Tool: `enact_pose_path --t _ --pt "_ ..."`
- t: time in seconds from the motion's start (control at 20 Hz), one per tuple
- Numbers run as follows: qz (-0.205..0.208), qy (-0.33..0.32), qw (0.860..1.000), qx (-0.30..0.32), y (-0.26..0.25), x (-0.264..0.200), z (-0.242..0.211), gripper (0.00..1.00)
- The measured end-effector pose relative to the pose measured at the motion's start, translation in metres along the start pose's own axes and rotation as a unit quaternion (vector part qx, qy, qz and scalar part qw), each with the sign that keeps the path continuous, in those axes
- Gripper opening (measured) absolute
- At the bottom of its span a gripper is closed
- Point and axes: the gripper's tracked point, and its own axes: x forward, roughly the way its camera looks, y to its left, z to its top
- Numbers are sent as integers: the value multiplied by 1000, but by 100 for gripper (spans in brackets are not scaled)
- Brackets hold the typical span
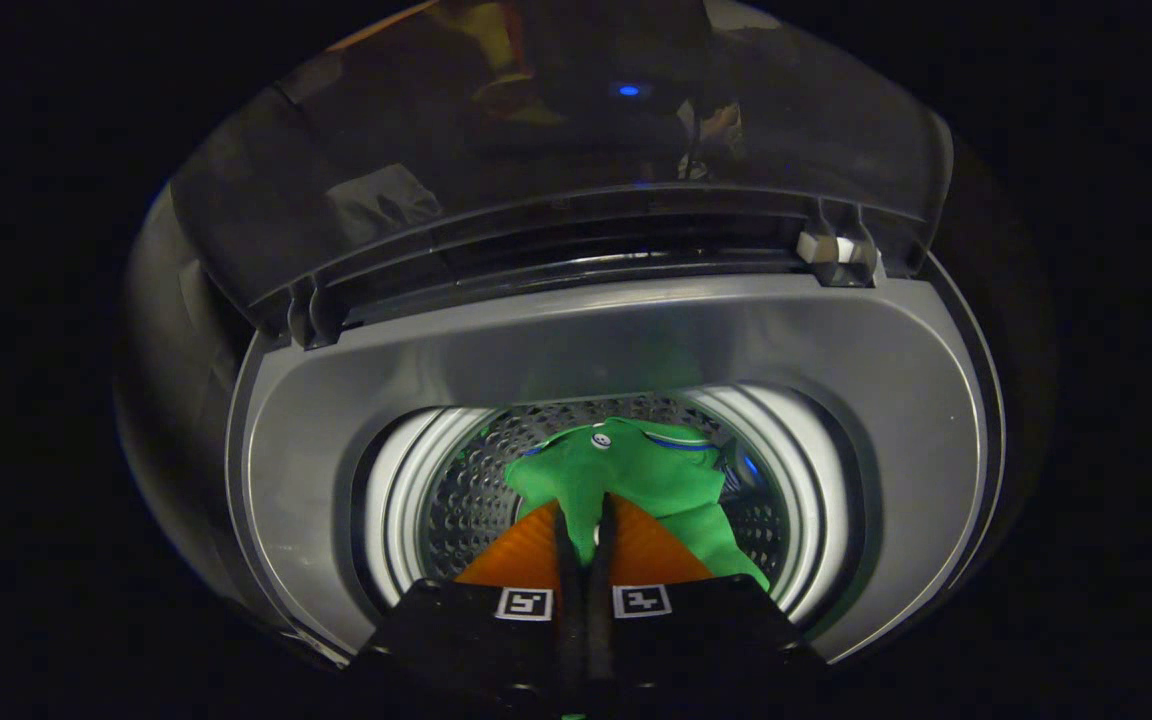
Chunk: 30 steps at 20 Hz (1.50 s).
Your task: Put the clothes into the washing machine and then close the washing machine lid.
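My gripper [584, 520] over the open washer [576, 340], fingers [564, 545] pinching a green garment [636, 475] that hangs into the perforated drum [461, 500], dark lid [556, 150] raised behind

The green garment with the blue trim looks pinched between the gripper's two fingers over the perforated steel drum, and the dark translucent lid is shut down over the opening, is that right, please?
Not quite: the dark translucent lid stands raised behind the opening, not shut over it, as the gripper view shows. The rest holds: the green garment with blue trim is pinched between the two fingers of the gripper over the perforated steel drum.
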Motion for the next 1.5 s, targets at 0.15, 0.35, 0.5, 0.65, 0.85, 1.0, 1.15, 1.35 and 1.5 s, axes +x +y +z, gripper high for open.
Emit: enact_pose_path --t 0.15,0.35,0.5,0.65,0.85,1.0,1.15,1.35,1.5 --pt "16 23 1000 -4 5 -1 -10 29" --pt "9 36 999 -4 1 -6 -20 99" --pt "14 41 999 0 3 -7 -26 99" --pt "18 25 1000 -3 6 -19 -23 99" --pt "30 1 1000 -7 13 -44 -20 99" --pt "40 -32 999 -3 22 -73 -14 99" --pt "53 -78 995 -7 29 -113 2 99" --pt "63 -143 988 -17 34 -174 35 99" --pt "58 -195 979 -26 32 -222 79 99"
